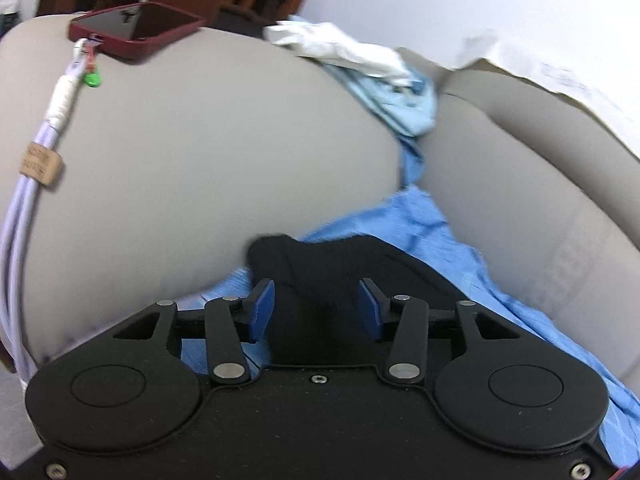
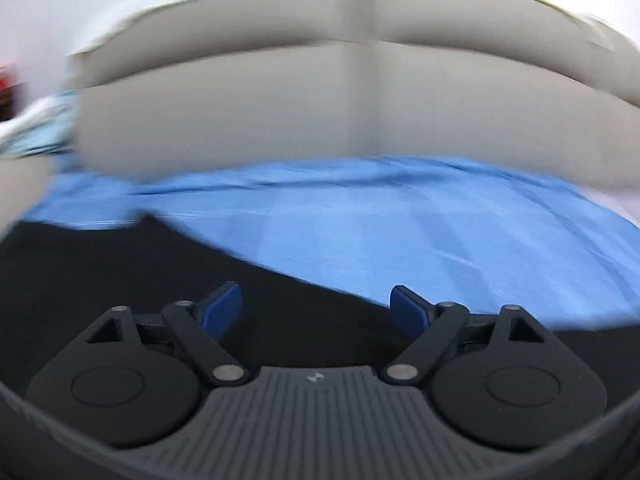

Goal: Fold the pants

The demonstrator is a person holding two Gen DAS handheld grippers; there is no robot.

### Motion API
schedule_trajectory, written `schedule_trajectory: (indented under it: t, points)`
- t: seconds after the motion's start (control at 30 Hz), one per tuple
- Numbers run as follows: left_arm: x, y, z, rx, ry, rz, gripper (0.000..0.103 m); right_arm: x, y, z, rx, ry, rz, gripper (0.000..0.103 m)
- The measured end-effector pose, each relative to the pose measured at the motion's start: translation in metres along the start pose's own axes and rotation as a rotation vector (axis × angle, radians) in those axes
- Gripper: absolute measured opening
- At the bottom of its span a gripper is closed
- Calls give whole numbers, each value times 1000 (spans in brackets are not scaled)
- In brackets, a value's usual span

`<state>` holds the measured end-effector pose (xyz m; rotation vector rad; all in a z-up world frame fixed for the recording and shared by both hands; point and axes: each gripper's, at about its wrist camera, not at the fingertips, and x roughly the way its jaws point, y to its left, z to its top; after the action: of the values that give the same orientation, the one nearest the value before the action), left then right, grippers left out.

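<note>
A: so where are the black pants (image 1: 340,272) sitting?

B: lying on the blue sheet (image 2: 380,232) over the sofa seat, bunched near the beige armrest (image 1: 200,152). Their far edge is running diagonally across the sheet in the right view.

A: grippers?

B: left gripper (image 1: 316,308) is hovering part open over the bunched end, pads not pressing. Right gripper (image 2: 316,312) is gaping wide, gripping nothing. Bare sheet is stretching right, cushions (image 2: 440,100) far behind. A red phone (image 1: 136,28) is resting on the armrest.
</note>
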<state>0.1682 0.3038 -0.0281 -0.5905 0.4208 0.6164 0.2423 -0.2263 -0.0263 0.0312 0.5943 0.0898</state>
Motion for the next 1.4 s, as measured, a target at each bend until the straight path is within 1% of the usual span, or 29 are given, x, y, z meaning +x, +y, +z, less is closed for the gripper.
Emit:
schedule_trajectory:
  t: [0.03,0.07,0.13,0.2,0.23,0.27,0.3,0.37,0.4,0.47,0.5,0.53,0.57,0.6,0.63,0.67,0.73,0.8,0.9,1.07,1.13,1.23,1.3,1.33,1.37,1.4]
  points:
    - [-3,-5,-3,16,5,-27,43,-5,-28,-5,53,13,-69,90]
    - [-5,-12,-7,41,7,-53,43,-13,-62,-11,123,22,-164,90]
    - [-9,-30,-14,107,3,-94,43,-28,-113,-22,241,30,-315,90]
    - [-11,-54,-22,189,8,-140,43,-44,-165,-34,377,36,-437,90]
    - [-11,-67,-26,231,19,-165,43,-50,-188,-40,450,47,-474,90]
    - [-11,-80,-30,261,32,-187,43,-56,-210,-45,535,61,-502,90]
    - [-11,-92,-34,282,46,-205,43,-60,-228,-51,608,74,-512,90]
    - [-12,-116,-44,312,79,-247,43,-61,-260,-57,731,110,-497,90]
    - [-11,-128,-50,327,92,-264,43,-58,-271,-57,770,132,-486,90]
    - [-12,-150,-64,372,107,-277,43,-46,-283,-55,793,186,-492,90]
    - [-11,-161,-71,397,112,-277,43,-42,-282,-52,771,197,-520,85]
    - [-10,-171,-78,423,119,-277,43,-35,-280,-46,734,225,-557,77]
    - [-10,-179,-85,443,127,-279,43,-28,-275,-41,680,256,-611,57]
    - [-8,-187,-91,458,136,-283,43,-25,-271,-39,629,269,-652,42]
    - [-7,-193,-98,473,147,-289,43,-25,-267,-36,596,275,-670,21]
    - [-8,-198,-103,485,154,-292,43,-27,-266,-36,597,272,-654,16]
    - [-6,-207,-111,503,166,-290,43,-37,-271,-38,631,234,-621,11]
    - [-4,-215,-115,514,169,-289,43,-43,-279,-33,660,175,-609,10]
    - [1,-224,-116,520,150,-289,43,-44,-281,-16,624,113,-585,10]
    - [18,-237,-118,555,117,-245,43,-35,-291,17,597,34,-527,10]
    - [29,-239,-121,580,112,-212,43,-21,-301,22,572,47,-521,11]
    - [50,-240,-125,604,123,-144,42,-1,-318,14,571,74,-442,13]
    - [62,-237,-128,606,127,-106,43,7,-324,6,561,101,-401,16]
    - [65,-235,-129,602,116,-96,43,7,-327,2,554,105,-386,22]
    - [68,-234,-130,601,103,-91,43,4,-327,-1,552,101,-382,46]
    - [69,-233,-129,600,102,-92,43,-3,-326,-6,557,83,-380,52]
